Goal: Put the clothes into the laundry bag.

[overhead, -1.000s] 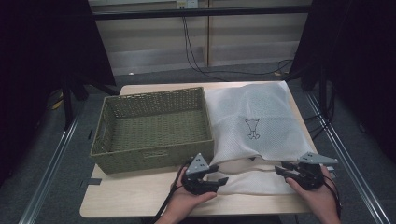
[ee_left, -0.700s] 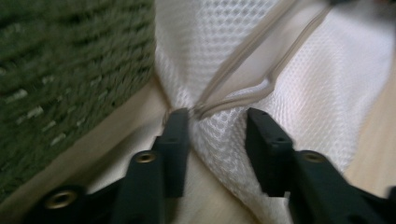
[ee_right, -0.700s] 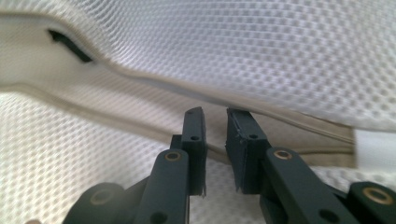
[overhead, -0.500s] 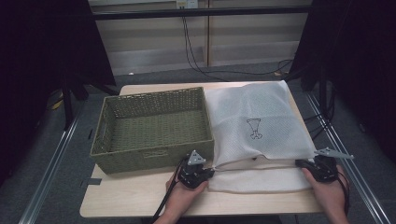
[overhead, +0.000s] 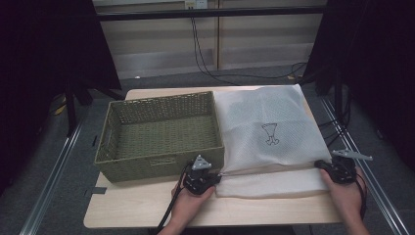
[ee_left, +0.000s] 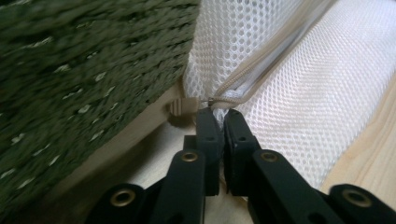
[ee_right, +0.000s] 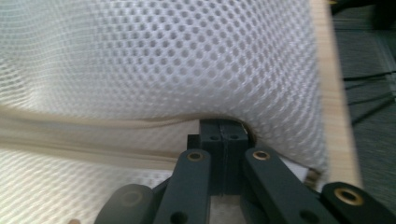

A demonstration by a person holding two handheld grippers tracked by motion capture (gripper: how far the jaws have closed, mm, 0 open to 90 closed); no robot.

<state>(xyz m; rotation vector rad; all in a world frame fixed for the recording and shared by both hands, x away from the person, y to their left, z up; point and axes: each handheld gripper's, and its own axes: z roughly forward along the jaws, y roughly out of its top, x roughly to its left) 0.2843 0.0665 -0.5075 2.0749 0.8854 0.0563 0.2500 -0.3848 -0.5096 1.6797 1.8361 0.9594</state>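
Where the table's right half meets its near edge lies one white mesh bag, its far corner at the table's far right corner and its right side along the right edge. One green wicker basket fills the left half, its right wall touching the bag; bare wood shows along the near edge and at the near left corner. Two grippers work the bag's near opening. Left gripper, at the basket's near right corner, has its jaws closed on the bag's zipper end, a detail seen in the left gripper view. Right gripper, at the table's right edge, has its jaws pressed together on the mesh fold, as the right gripper view shows
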